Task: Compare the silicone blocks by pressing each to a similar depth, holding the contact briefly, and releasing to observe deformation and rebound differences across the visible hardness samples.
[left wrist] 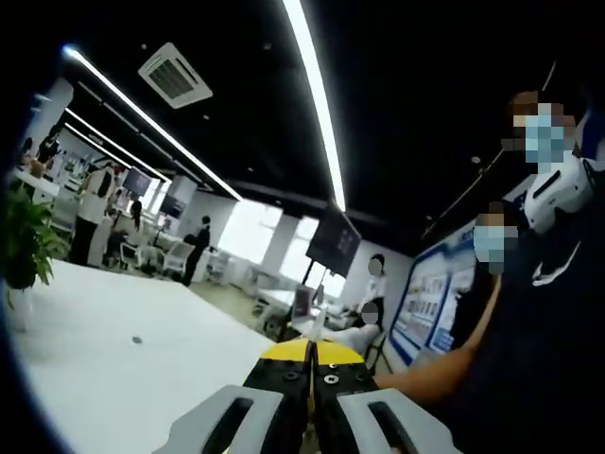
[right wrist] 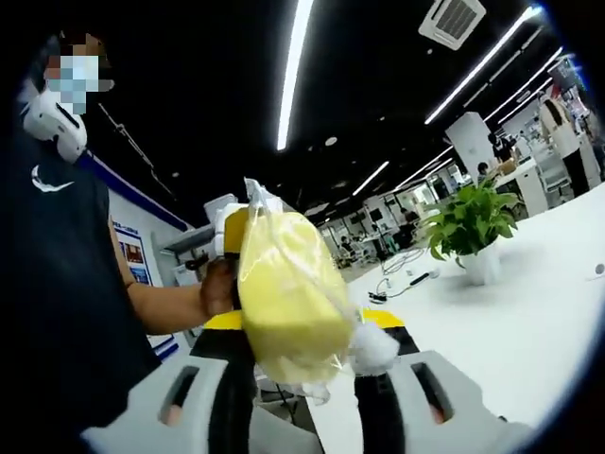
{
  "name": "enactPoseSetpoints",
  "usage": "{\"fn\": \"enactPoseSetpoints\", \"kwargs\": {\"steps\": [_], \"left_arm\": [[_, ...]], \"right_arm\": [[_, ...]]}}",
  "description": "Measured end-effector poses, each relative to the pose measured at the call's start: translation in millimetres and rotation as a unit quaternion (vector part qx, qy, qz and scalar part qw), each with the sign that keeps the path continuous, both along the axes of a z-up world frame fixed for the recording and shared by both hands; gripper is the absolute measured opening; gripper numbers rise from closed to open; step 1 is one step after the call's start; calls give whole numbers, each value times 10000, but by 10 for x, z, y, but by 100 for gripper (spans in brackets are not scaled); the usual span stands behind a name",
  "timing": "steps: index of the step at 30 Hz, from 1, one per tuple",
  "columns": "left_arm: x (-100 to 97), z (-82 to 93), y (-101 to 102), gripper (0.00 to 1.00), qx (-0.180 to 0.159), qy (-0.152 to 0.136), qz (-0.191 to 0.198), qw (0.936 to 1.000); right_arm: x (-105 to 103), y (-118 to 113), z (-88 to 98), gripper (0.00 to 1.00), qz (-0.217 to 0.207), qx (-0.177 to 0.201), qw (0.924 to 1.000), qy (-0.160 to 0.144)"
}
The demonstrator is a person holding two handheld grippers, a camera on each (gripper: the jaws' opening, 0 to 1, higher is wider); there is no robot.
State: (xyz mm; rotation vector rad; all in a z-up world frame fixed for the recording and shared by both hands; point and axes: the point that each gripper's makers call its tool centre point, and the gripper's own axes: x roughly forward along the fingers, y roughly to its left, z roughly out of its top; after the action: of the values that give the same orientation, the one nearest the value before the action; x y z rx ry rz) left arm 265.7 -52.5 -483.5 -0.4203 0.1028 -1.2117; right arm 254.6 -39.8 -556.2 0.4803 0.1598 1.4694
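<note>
A soft yellow silicone block [right wrist: 288, 298] wrapped in a clear plastic bag sits between the jaws of my right gripper [right wrist: 304, 326], which is shut on it and holds it up above the white table [right wrist: 529, 326]. Knotted plastic bulges at the block's lower right. Just behind the block, a person's hand [right wrist: 217, 287] holds the left gripper [right wrist: 227, 225]. In the left gripper view, my left gripper [left wrist: 310, 355] points out across the room with its yellow-tipped jaws pressed together and nothing between them.
A green plant [right wrist: 473, 219] in a white pot stands on the table, with cables [right wrist: 397, 282] lying near it. The same plant [left wrist: 26, 241] edges the white table [left wrist: 113, 350]. A person in dark clothes [left wrist: 548, 359] stands close by. Other people stand around desks far behind.
</note>
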Motion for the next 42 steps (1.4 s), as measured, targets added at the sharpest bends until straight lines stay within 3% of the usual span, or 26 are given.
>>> {"fn": "enactPoseSetpoints", "kwargs": {"steps": [2, 7, 24, 26, 28, 37, 42], "left_arm": [[10, -8, 14, 0, -2, 18, 1, 10000], [68, -133, 75, 0, 427, -36, 179, 9989], [32, -101, 84, 0, 410, -205, 383, 9982], [20, -123, 74, 0, 513, -275, 385, 9976], [28, -174, 94, 0, 536, 16, 364, 9979], [53, -283, 147, 0, 721, -27, 532, 9960], [64, -315, 139, 0, 834, -149, 541, 9949]], "right_arm": [[46, -18, -5, 27, -211, -101, 9992, -330], [34, -54, -86, 22, -128, -496, 9986, -156], [20, -88, -60, 9, 171, -1103, 9936, -162], [24, -98, -93, 9, 195, -1188, 9925, -228], [12, -91, -133, 9, 240, -1269, 9914, -212], [-22, -58, -237, 8, 314, -1427, 9892, -64], [-12, -71, -260, 8, 289, -1522, 9878, -127]]}}
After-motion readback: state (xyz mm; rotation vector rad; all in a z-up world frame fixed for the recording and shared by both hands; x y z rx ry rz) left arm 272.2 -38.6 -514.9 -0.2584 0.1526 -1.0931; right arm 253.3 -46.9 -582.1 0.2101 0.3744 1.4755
